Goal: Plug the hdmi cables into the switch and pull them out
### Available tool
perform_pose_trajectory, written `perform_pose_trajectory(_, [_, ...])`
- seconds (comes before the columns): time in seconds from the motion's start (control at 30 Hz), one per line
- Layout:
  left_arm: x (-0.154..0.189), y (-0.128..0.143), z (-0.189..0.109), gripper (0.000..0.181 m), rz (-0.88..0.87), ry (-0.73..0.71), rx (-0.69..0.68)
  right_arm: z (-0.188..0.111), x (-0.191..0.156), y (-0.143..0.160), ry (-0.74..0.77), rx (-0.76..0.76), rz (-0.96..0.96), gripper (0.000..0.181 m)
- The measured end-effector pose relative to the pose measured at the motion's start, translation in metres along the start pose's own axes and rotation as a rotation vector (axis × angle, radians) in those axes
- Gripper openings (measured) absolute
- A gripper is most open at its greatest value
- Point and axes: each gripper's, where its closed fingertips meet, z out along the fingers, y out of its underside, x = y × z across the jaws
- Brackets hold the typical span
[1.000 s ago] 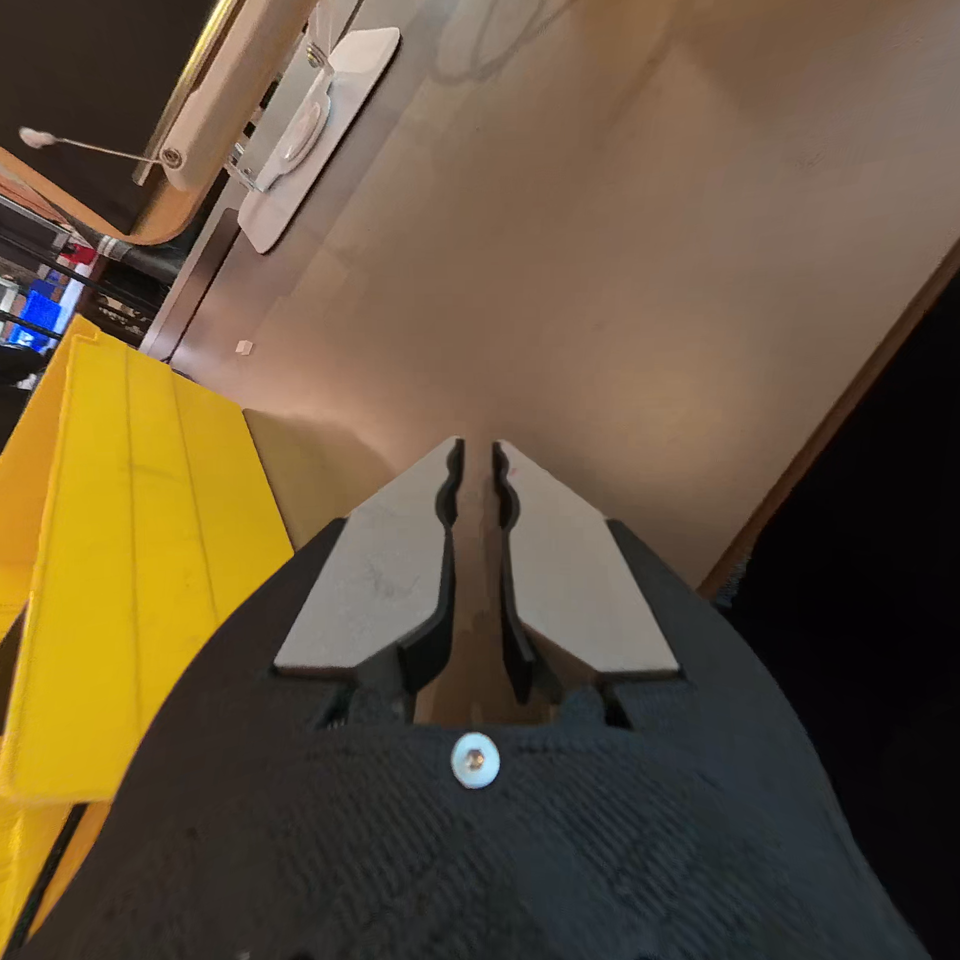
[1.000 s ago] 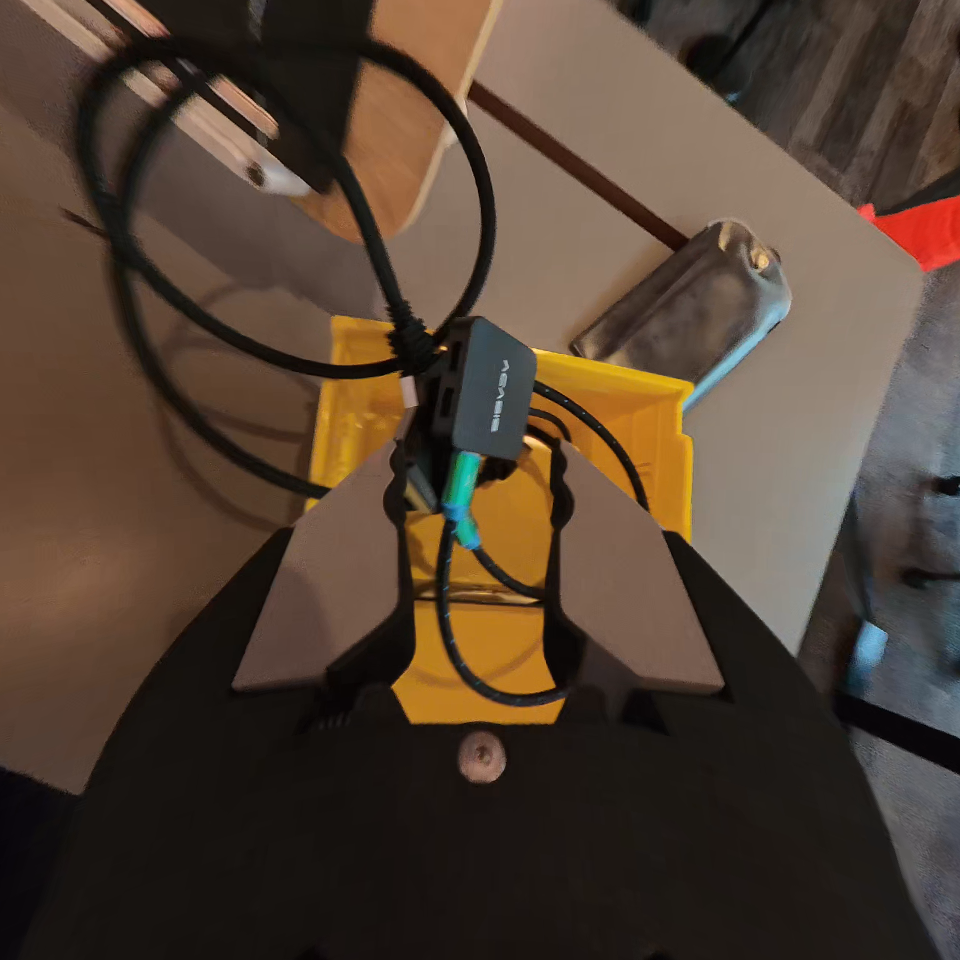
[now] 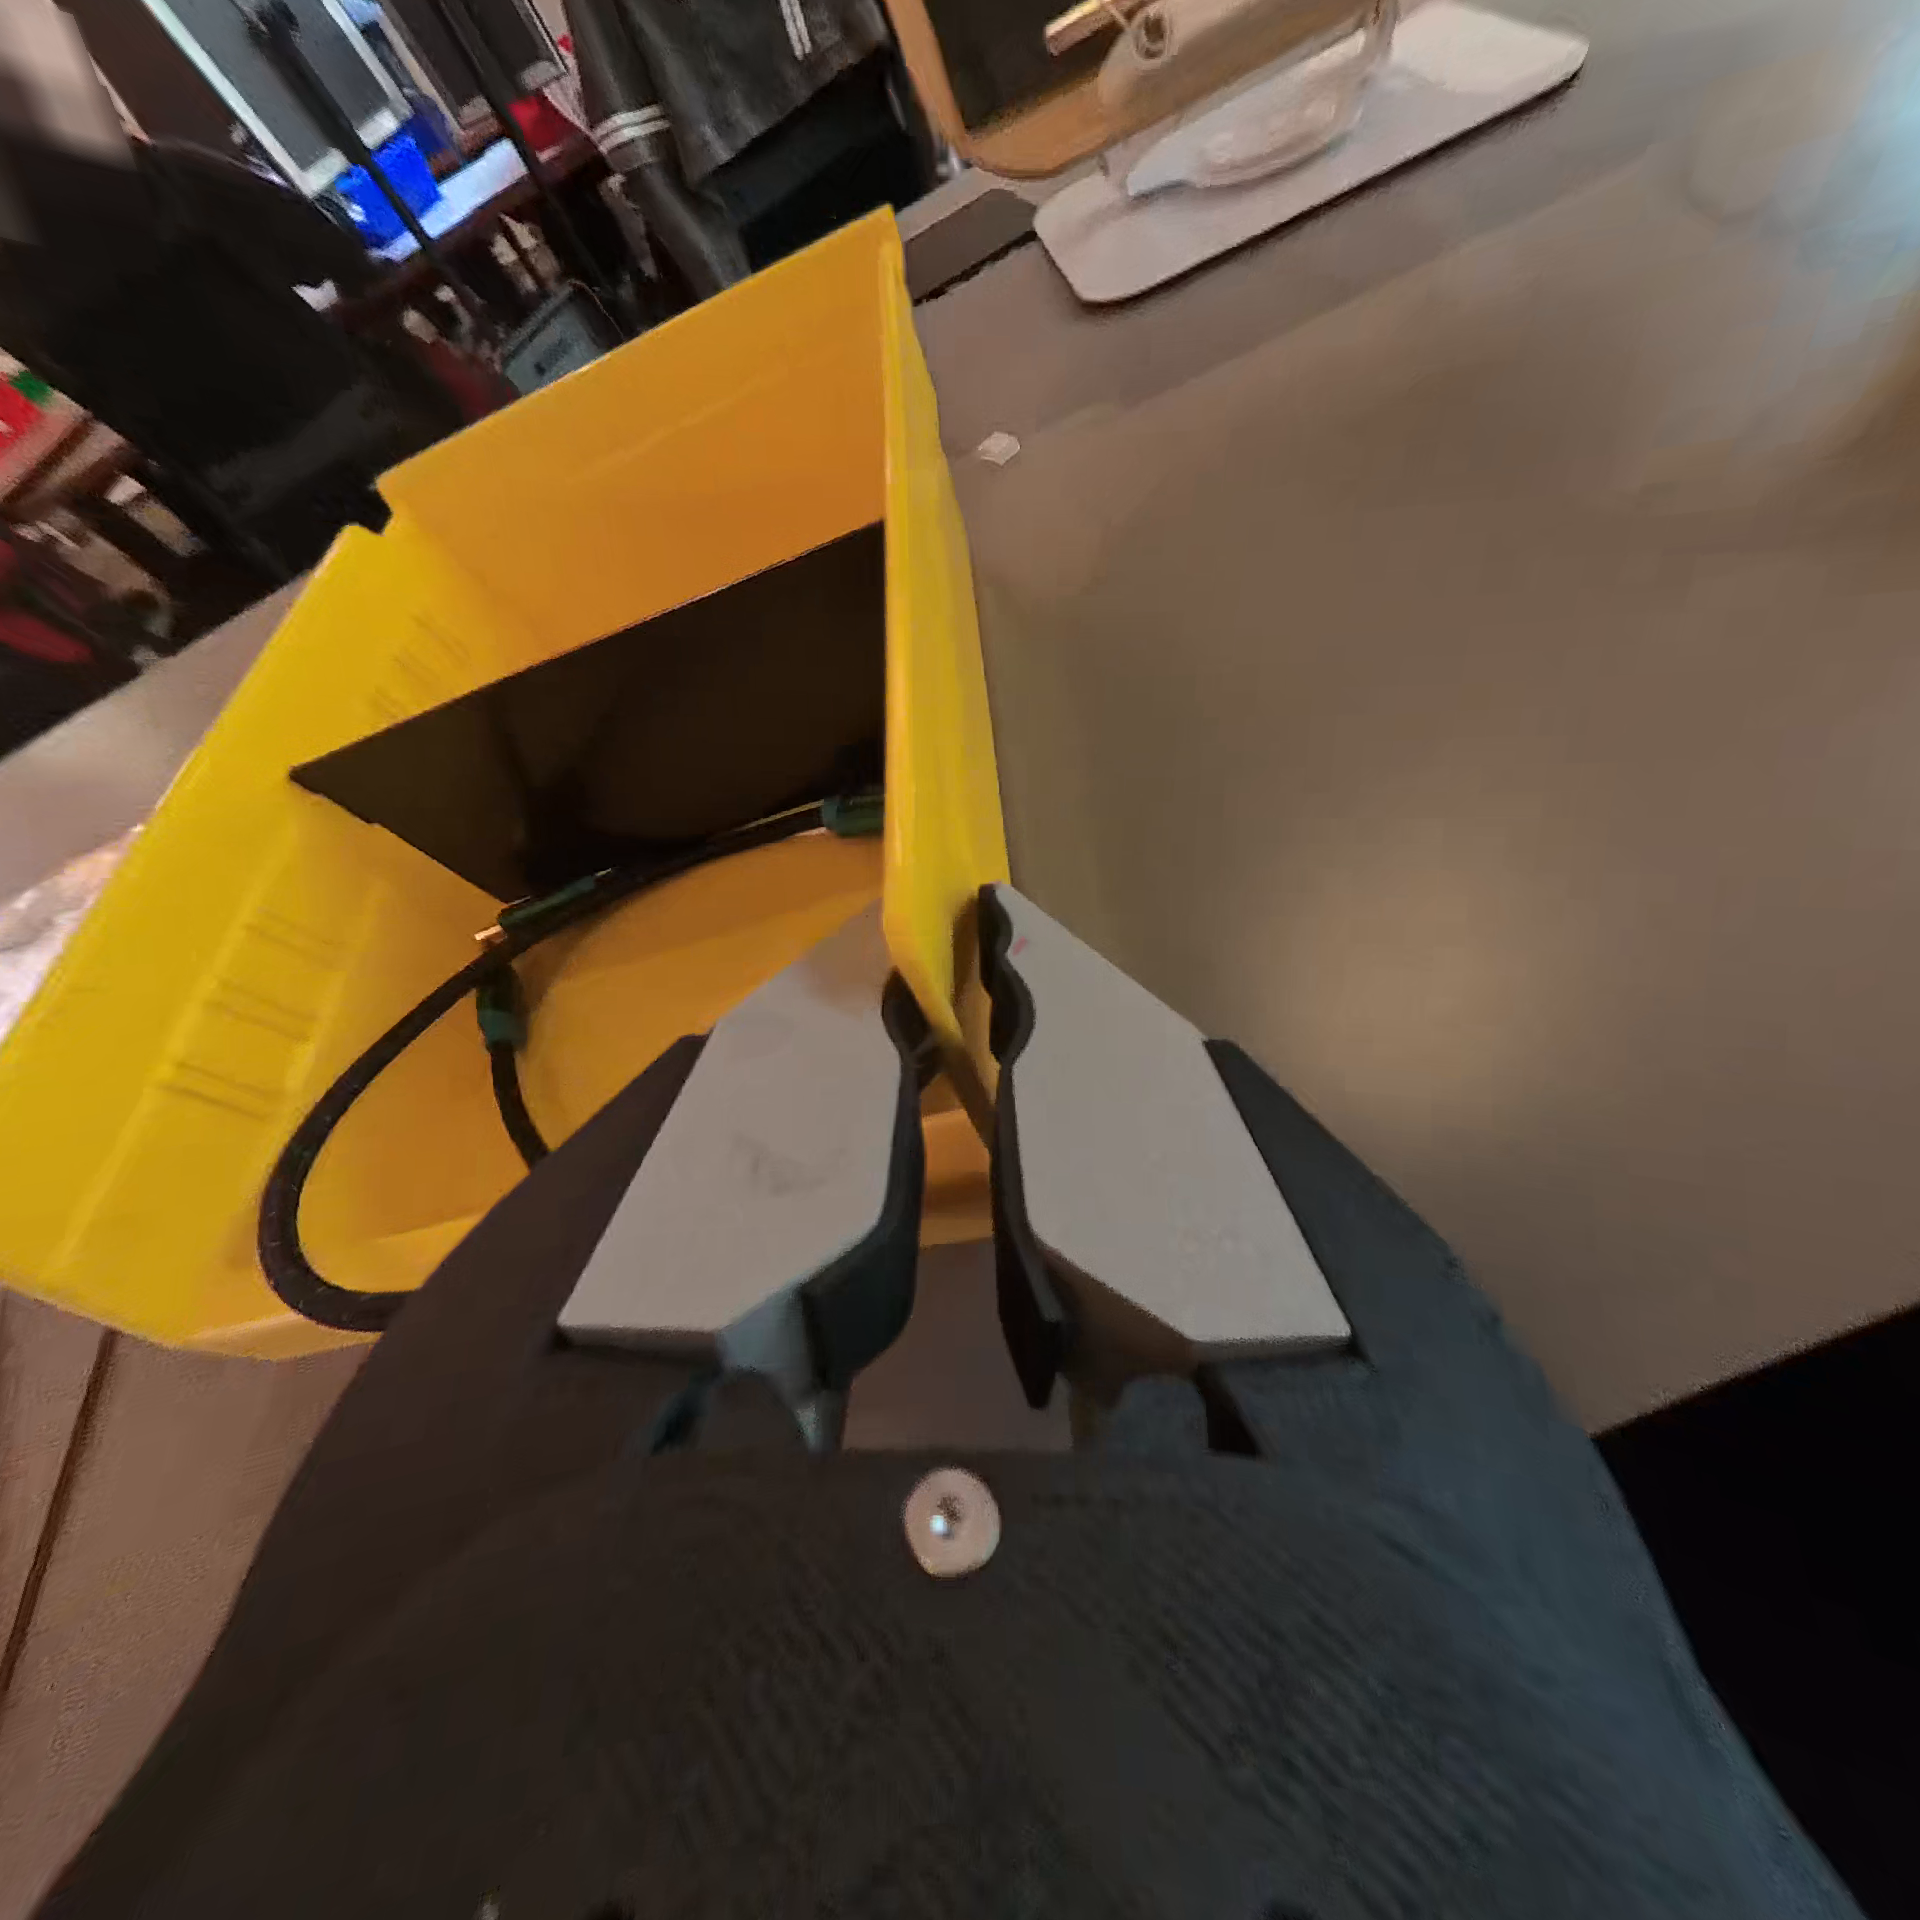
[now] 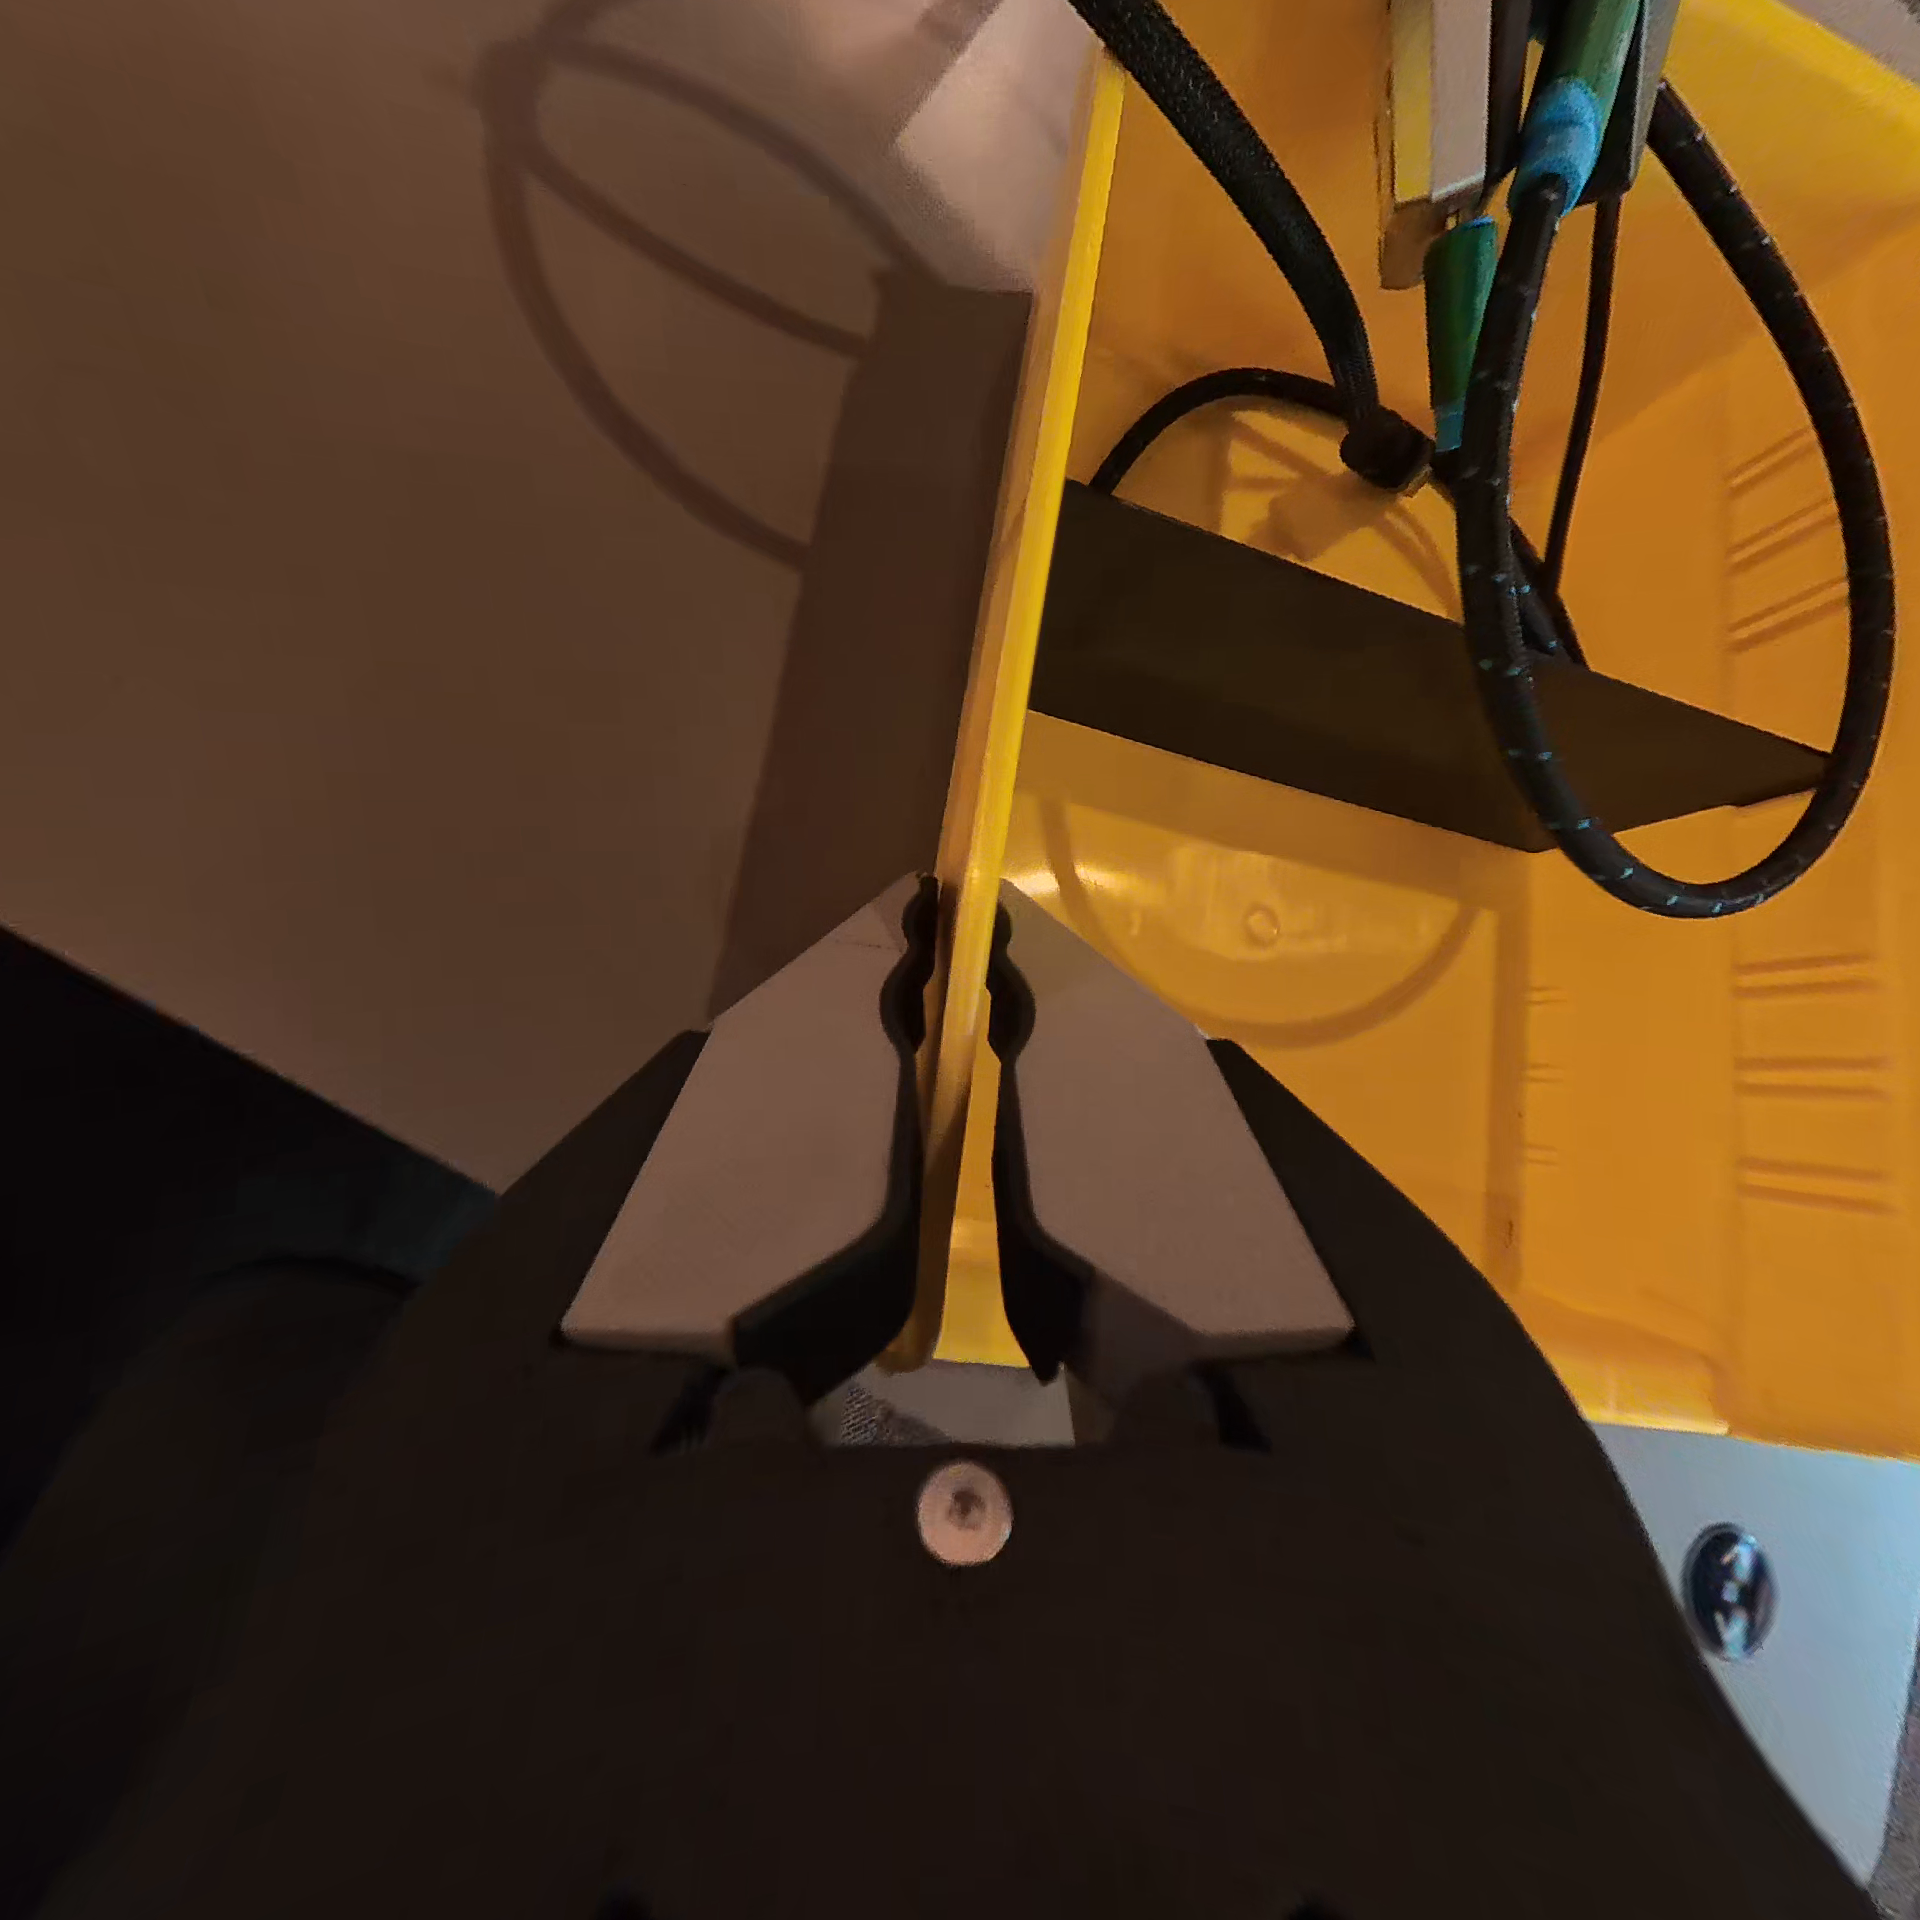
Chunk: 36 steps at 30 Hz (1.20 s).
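No writing I can make out clearly in my left view; in my right view a small round dark emblem (image 4: 1725, 1605) sits on a pale grey object at the lower right edge, its marks too blurred to tell.

The table (image 3: 1455, 727) is a smooth grey-brown top. At its far end stands a white flat stand base (image 3: 1299, 177) with a clear curved piece on it. Beyond the table edge the room is cluttered and dim, with dark hanging clothes and a blue box, all blurred.

My left gripper (image 3: 951, 997) has its jaws drawn close on the near corner of the yellow bin (image 3: 644, 499), one finger inside the wall and one outside, pinching it. My right gripper (image 4: 961, 997) does likewise: its jaws are clamped on a thin yellow wall edge of the same bin (image 4: 1621, 1039).

Inside the bin a black divider (image 3: 644, 727) crosses the middle. The black braided hdmi cables (image 3: 343, 1122) loop on the bin floor in my left view. In my right view the cables (image 4: 1496, 644) hang in loops over the bin, with green and blue plugs (image 4: 1465, 281) at the top edge beside a grey box that may be the switch (image 4: 1455, 104); it is cut off, so I cannot be sure.
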Motion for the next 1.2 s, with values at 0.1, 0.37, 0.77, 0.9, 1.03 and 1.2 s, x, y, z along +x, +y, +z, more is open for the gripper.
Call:
perform_pose_trajectory(0.1, [-0.023, -0.010, -0.019, 0.003, -0.055, 0.029, 0.051, -0.007, -0.020, 0.000, 0.004, -0.004, -0.011, 0.005])
perform_pose_trajectory(0.37, [-0.076, -0.063, -0.108, 0.003, -0.152, -0.041, 0.253, -0.009, -0.118, -0.037, -0.115, 0.055, -0.078, 0.007])
perform_pose_trajectory(0.77, [-0.081, -0.088, -0.155, 0.004, -0.110, -0.143, 0.366, 0.027, -0.408, -0.206, -0.543, 0.318, -0.216, 0.064])
perform_pose_trajectory(0.9, [-0.085, -0.079, -0.157, 0.002, -0.109, -0.143, 0.348, 0.005, -0.423, -0.218, -0.582, 0.407, -0.236, 0.060])
perform_pose_trajectory(1.03, [-0.082, -0.082, -0.157, 0.002, -0.071, -0.153, 0.351, -0.030, -0.399, -0.224, -0.652, 0.499, -0.165, 0.066])
perform_pose_trajectory(1.2, [-0.052, -0.106, -0.163, 0.002, 0.000, -0.110, 0.422, -0.069, -0.337, -0.212, -0.593, 0.548, -0.279, 0.051])
